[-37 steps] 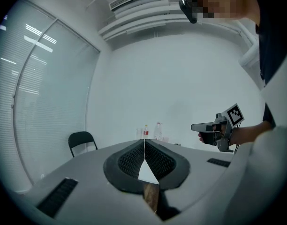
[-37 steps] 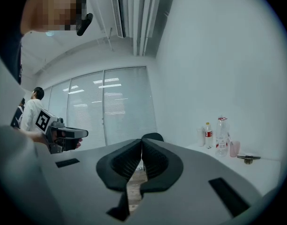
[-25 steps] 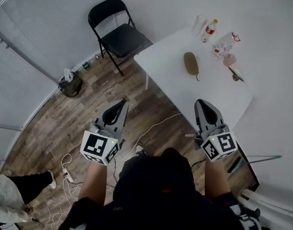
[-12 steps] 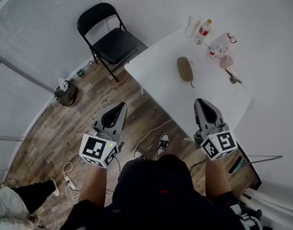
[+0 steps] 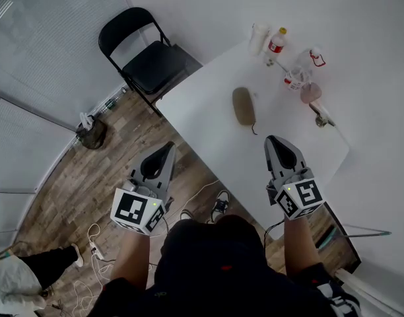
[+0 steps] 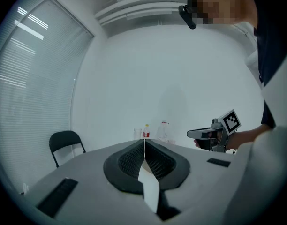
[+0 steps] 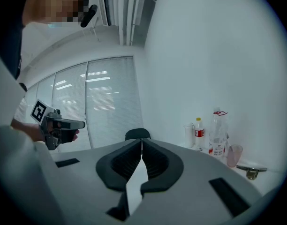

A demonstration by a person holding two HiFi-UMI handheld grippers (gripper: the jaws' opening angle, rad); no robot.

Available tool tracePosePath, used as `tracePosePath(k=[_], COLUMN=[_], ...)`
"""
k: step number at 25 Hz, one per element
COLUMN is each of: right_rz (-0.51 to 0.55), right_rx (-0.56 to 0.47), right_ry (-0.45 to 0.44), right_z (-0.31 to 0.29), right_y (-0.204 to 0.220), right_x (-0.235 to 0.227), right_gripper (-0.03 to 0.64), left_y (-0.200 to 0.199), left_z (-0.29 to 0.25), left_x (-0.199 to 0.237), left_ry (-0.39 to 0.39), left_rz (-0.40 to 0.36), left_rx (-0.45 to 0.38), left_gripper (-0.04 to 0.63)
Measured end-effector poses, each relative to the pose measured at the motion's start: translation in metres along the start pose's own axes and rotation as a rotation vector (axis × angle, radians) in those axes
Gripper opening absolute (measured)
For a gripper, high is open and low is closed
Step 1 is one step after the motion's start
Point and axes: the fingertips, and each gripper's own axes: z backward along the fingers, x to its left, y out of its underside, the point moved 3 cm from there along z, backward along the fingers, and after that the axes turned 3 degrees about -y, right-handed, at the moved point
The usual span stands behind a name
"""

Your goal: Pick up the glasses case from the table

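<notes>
The glasses case (image 5: pixel 242 105), a brown oval pouch, lies near the middle of the white table (image 5: pixel 208 121) in the head view. My right gripper (image 5: pixel 274 139) hovers over the table's near edge, just right of and short of the case, its jaws shut and empty. My left gripper (image 5: pixel 168 146) is held over the wooden floor left of the table, also shut with nothing in it. In the left gripper view the pads (image 6: pixel 134 161) meet in a thin line, and in the right gripper view the pads (image 7: pixel 155 162) do the same. The case is hidden in both gripper views.
A red-labelled bottle (image 5: pixel 276 41), a clear bottle (image 5: pixel 301 68), a pink cup (image 5: pixel 310 92) and a small metal item (image 5: pixel 322 116) stand at the table's far side by the wall. A black folding chair (image 5: pixel 149 51) stands left of the table. Cables (image 5: pixel 96 236) and a bag (image 5: pixel 91 132) lie on the floor.
Both grippers have moved forward toward the table, still shut. The table and case now sit closer, and the right gripper has come over the table's edge.
</notes>
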Motion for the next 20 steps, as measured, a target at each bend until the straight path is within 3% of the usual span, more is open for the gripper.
tracePosePath(k=[12,15,20], right_rz=[0.000,-0.014,-0.057], right_rx=[0.125,0.189,0.325], right_ry=[0.040,0.047,0.094], right_z=[-0.054,-0.078,-0.129], right_y=[0.041,0.060,0.105], right_x=[-0.051,-0.061,-0.086], right_gripper=[0.025,0.175,0.300], left_y=[0.017,0.019,0.028], left_z=[-0.050,-0.058,-0.058], left_x=[0.012,0.017,0.031], left_ry=[-0.008,-0.003,-0.007], left_rz=[0.026,0.023,0.032], left_rx=[0.036,0.041,0.050], left_gripper=[0.023,0.023,0.023])
